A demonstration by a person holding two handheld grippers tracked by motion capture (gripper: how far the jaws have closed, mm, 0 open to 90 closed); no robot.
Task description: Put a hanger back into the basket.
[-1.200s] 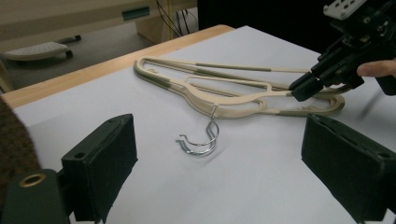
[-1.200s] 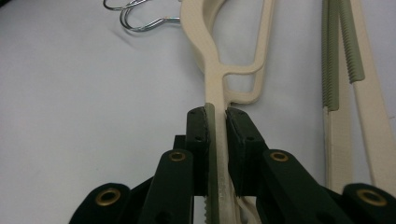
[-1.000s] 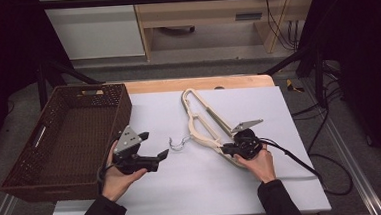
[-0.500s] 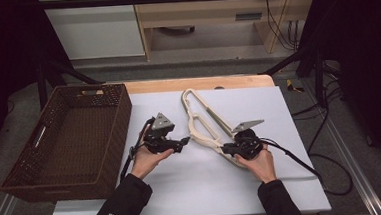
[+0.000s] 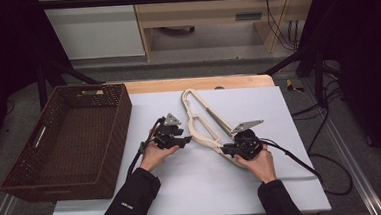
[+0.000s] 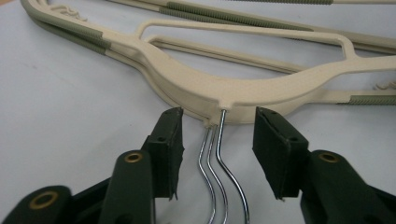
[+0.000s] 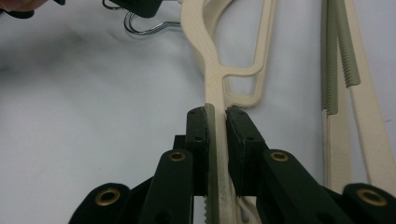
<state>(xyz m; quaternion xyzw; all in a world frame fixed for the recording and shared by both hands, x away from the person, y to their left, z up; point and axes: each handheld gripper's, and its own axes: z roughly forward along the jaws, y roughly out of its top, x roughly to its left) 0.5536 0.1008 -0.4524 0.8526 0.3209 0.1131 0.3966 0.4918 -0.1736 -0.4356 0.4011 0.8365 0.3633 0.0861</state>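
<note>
A stack of cream plastic clothes hangers with ribbed grey-green grip strips (image 5: 205, 124) lies near the middle of the white worktop (image 5: 293, 176), with an empty dark brown woven basket (image 5: 60, 140) at about nine o'clock from it. The right gripper (image 5: 229, 148) has its fingers (image 7: 200, 140) clamped on one hanger arm, at about five o'clock of the stack, pinning it down. The left gripper (image 5: 184, 139) has come to the thin chrome wire hooks (image 6: 215, 168) at the neck, on the nine o'clock side; its fingers (image 6: 170, 144) have just been closing and stand apart on either side of the wires, not pressing them. As a judgement, the work is at an early stage: one end is secured, the hooks are about to be gripped, and lifting the hangers and carrying them, likely to the basket, is all left to do. The hanger plastic looks matt and finely grained, with a curved, flat-sided shoulder and open cut-outs; the strips are ridged; the hooks are smooth, shiny and slender, so they may slip between the rubbery black pads.
</note>
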